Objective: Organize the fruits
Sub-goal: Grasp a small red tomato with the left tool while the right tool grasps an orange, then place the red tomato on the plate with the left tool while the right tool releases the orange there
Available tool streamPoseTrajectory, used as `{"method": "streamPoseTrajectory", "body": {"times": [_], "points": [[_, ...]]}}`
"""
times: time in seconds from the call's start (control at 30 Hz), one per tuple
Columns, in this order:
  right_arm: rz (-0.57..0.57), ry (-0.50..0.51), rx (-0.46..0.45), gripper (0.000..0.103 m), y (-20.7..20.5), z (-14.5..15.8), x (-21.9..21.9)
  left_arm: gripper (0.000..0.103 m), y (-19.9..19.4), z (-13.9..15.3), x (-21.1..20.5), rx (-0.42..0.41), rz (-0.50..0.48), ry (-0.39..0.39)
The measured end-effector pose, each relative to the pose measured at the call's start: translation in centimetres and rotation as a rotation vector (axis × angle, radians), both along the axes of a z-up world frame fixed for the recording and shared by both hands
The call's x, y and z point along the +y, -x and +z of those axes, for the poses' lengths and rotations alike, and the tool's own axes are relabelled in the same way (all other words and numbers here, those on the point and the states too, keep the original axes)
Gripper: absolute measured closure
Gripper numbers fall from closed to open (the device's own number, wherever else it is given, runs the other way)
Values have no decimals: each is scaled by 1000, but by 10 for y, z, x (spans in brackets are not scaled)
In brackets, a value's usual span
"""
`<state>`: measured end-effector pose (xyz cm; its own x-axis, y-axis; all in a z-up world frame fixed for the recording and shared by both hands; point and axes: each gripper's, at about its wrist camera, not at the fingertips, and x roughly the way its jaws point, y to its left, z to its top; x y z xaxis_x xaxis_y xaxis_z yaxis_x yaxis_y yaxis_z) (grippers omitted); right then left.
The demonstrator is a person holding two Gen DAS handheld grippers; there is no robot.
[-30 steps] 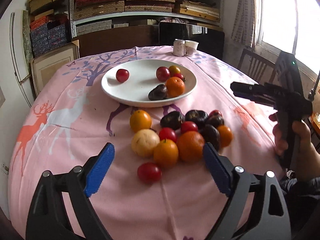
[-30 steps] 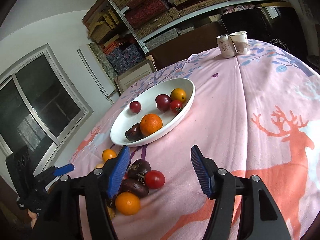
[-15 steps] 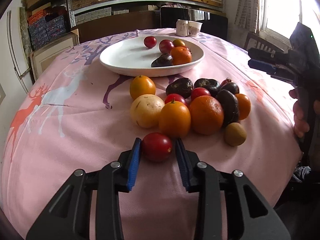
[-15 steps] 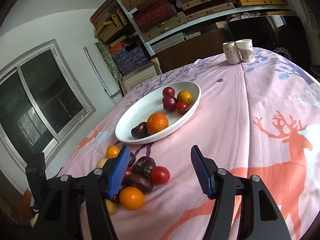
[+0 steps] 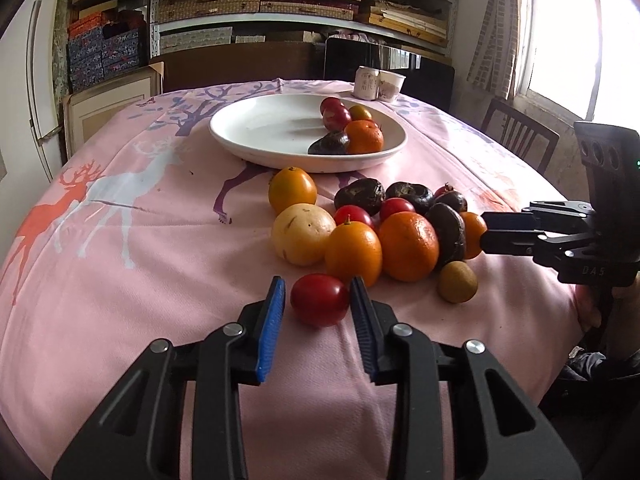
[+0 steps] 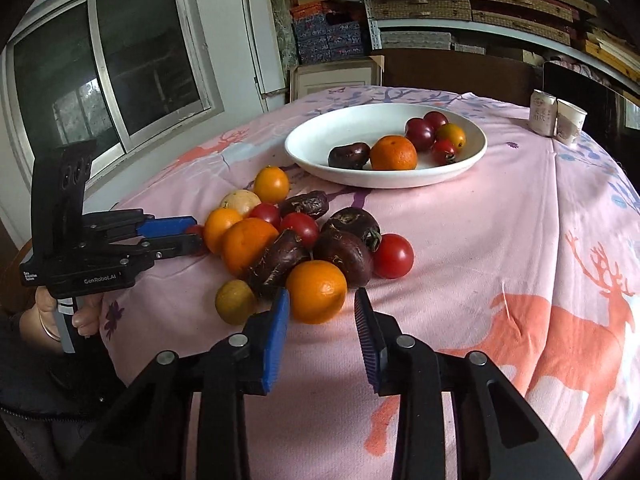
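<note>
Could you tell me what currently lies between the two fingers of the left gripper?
A red tomato sits on the pink tablecloth between the fingers of the left gripper, seen in the left wrist view; a thin gap shows beside its left finger.

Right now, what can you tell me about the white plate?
The plate is white, round, shallow and glossy, like ceramic. It sits flat on the pink cloth, beyond the fruit pile. It holds an orange, a dark fruit, two dark red fruits, a yellow-orange one and a small tomato. Neither gripper touches it.
</note>
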<state>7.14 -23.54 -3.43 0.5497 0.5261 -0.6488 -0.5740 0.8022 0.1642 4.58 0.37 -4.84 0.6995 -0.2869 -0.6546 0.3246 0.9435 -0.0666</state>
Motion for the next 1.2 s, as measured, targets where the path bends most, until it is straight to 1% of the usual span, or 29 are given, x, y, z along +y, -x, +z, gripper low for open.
{"method": "streamPoseTrajectory", "body": {"times": [0.13, 0.2, 0.37, 0.43, 0.47, 0.5, 0.57, 0.6, 0.67, 0.7, 0.8, 0.87, 1.07, 1.13, 1.2], "points": [[12, 63, 19, 68, -4, -4, 11, 70, -2, -1, 0, 16, 0, 4], [15, 89, 31, 68, -5, -7, 16, 70, -3, -3, -2, 26, -2, -7], [14, 71, 47, 68, -7, -7, 15, 69, -6, -8, -10, 53, -11, -62], [12, 55, 60, 66, -9, -7, 15, 68, -8, -9, -12, 62, -11, -73], [10, 48, 66, 66, -10, -8, 15, 68, -8, -9, -13, 61, -10, -76], [9, 45, 70, 66, -11, -8, 15, 71, -8, -9, -12, 59, -8, -74], [11, 31, 70, 68, -11, -8, 14, 72, -6, -8, -10, 49, -9, -50], [12, 16, 70, 68, -11, -7, 12, 72, -4, -7, -7, 44, -18, -21], [14, -4, 55, 68, -9, -5, 9, 72, 1, -2, -1, 35, -52, 60], [14, -11, 46, 68, -7, -4, 8, 72, 5, 1, 0, 22, -61, 84], [16, -40, 29, 68, -5, -1, 3, 72, 16, 13, 1, -28, -69, 122], [8, -63, 28, 68, -5, 1, -1, 72, 19, 19, 3, -40, -68, 132], [-15, -159, 35, 68, -7, 7, -16, 72, 14, 31, 2, -51, -49, 123], [-29, -186, 40, 68, -14, 15, -19, 72, 9, 40, 0, -66, -57, 120], [-46, -189, 16, 68, -23, 28, -20, 72, -3, 53, -5, -84, -64, 106]]}}
